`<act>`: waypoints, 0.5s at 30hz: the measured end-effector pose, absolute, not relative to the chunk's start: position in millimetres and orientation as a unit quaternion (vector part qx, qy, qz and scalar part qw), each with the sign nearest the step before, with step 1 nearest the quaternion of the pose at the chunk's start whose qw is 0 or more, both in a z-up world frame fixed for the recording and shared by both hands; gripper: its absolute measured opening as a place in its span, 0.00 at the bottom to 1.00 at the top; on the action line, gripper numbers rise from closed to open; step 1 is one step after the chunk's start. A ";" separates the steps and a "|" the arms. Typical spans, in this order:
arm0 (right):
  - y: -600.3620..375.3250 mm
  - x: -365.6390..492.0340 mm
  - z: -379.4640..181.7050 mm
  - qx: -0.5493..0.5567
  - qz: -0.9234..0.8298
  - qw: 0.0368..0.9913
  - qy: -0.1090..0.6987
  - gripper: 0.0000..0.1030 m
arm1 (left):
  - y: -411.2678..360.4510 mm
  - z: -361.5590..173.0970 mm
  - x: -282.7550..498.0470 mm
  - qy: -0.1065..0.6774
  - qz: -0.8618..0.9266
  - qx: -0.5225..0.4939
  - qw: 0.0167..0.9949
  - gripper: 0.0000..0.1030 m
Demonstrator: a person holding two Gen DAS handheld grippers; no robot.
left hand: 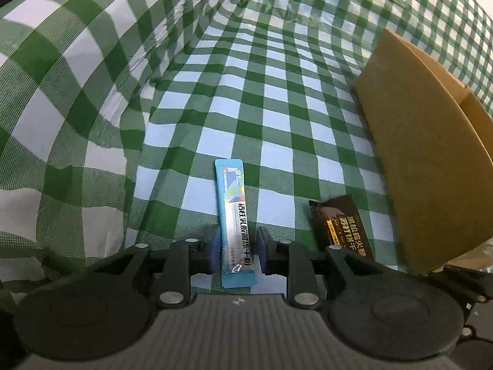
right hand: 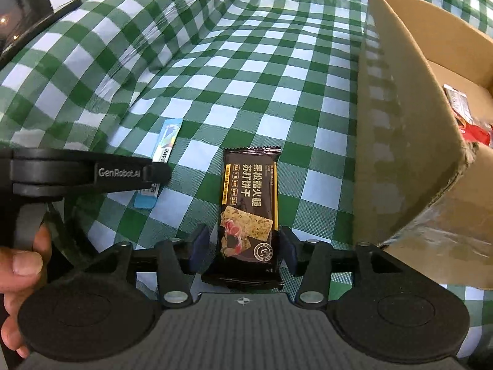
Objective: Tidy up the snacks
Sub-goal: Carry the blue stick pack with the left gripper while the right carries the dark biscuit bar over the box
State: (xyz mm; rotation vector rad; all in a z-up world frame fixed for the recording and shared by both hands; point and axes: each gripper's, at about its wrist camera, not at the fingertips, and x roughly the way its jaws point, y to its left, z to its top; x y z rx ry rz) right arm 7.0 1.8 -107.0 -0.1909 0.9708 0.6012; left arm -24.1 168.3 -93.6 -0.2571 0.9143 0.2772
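Observation:
A light blue stick sachet [left hand: 233, 215] lies flat on the green checked cloth, lengthwise between the fingers of my left gripper [left hand: 237, 252]. The jaws stand open a little wider than the sachet, one pad on each side. A black cracker packet [right hand: 249, 212] lies between the fingers of my right gripper [right hand: 243, 251], which is open with small gaps on both sides. The packet also shows in the left wrist view [left hand: 342, 231], right of the sachet. The sachet shows in the right wrist view [right hand: 168, 138], partly hidden by the left gripper's body [right hand: 92, 174].
An open cardboard box [right hand: 400, 141] stands to the right with red and white snack packs [right hand: 462, 108] inside; its flap [left hand: 425, 160] rises beside the black packet. The checked cloth [left hand: 246, 92] is wrinkled and rises at the left. A hand [right hand: 21, 259] holds the left gripper.

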 end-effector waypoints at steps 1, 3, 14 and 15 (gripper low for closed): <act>1.1 6.9 -107.5 -0.091 0.285 0.837 0.459 0.51 | 166.9 -94.1 -23.4 0.439 0.133 -0.119 0.881 0.26; 0.8 7.2 -108.2 -0.095 0.286 0.837 0.456 0.51 | 165.4 -94.4 -20.8 0.440 0.132 -0.114 0.881 0.26; 4.0 5.2 -110.4 -0.111 0.289 0.840 0.446 0.52 | 163.7 -95.1 -17.8 0.439 0.131 -0.118 0.881 0.26; 3.4 5.1 -110.6 -0.111 0.290 0.840 0.446 0.52 | 163.7 -95.1 -17.8 0.439 0.131 -0.118 0.881 0.26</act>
